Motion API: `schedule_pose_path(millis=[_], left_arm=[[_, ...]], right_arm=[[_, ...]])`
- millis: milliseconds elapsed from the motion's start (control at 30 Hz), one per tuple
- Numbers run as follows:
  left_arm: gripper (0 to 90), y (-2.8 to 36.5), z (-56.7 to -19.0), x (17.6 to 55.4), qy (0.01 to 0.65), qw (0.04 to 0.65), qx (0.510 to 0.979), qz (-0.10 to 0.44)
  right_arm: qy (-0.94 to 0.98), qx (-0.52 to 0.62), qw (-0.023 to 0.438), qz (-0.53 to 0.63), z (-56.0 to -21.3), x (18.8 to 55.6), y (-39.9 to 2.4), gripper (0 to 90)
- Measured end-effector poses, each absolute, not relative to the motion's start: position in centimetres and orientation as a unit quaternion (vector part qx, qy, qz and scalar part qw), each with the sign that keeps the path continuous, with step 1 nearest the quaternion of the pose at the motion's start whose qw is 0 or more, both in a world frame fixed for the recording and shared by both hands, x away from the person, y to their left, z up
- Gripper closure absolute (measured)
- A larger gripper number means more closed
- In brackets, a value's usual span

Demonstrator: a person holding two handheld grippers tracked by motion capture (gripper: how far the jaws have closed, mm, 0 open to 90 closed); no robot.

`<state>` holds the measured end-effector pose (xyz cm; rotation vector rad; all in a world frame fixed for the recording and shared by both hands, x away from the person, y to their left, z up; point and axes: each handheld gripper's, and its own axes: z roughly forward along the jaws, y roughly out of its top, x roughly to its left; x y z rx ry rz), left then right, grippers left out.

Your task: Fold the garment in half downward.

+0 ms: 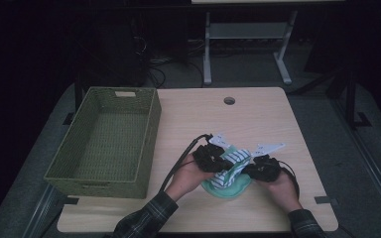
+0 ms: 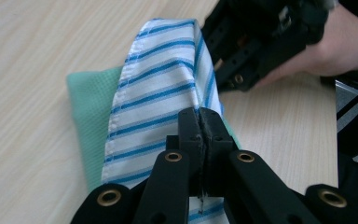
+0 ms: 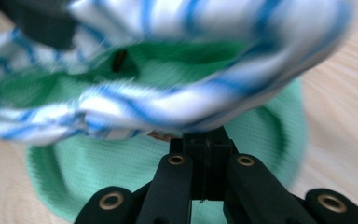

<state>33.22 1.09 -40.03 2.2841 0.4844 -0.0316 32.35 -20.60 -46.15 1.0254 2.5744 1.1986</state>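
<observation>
**Items on my table, largest first**

Green woven rectangular basket (image 1: 106, 141): landmark. Blue-striped white cloth (image 1: 230, 166) over mint green cloth (image 1: 228, 188), right of the basket. My left gripper (image 2: 200, 122) and right gripper (image 3: 205, 140) both pinch the striped cloth.

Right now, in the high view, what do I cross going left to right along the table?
Green woven basket → left gripper → striped cloth over the green cloth → right gripper.
</observation>
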Motion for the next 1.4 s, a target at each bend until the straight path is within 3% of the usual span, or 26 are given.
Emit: schedule_pose_path(millis=[367,700,833,867,900,1033,1200,1400], left_arm=[[88.2,-0.3,-42.0,32.8,0.187,0.378,0.906,-0.027],[86.9,-2.0,-44.6,32.4,0.177,0.340,0.923,-0.038],[81.1,-2.1,-44.7,32.3,0.179,0.343,0.921,-0.040],[73.5,-1.9,-44.4,32.3,0.182,0.349,0.918,-0.041],[71.5,-1.9,-44.4,32.3,0.182,0.349,0.918,-0.041],[68.3,-1.0,-43.2,32.3,0.185,0.366,0.911,-0.039],[72.7,0.9,-41.6,32.5,0.198,0.388,0.900,-0.030],[79.3,3.2,-41.3,32.6,0.213,0.368,0.905,0.007]], right_arm=[[0.827,0.389,0.096,0.394,-45.7,32.9,-25.0,89.9],[0.823,0.391,0.105,0.399,-45.3,32.7,-25.5,89.9],[0.824,0.390,0.106,0.397,-45.2,32.7,-25.5,89.9],[0.824,0.387,0.108,0.400,-45.0,32.6,-25.5,89.9],[0.824,0.387,0.108,0.400,-45.0,32.6,-25.5,89.9],[0.824,0.376,0.112,0.408,-44.2,32.1,-25.3,89.8],[0.830,0.360,0.108,0.412,-43.6,31.4,-24.7,89.8],[0.839,0.344,0.105,0.408,-43.6,30.8,-24.0,89.8]])
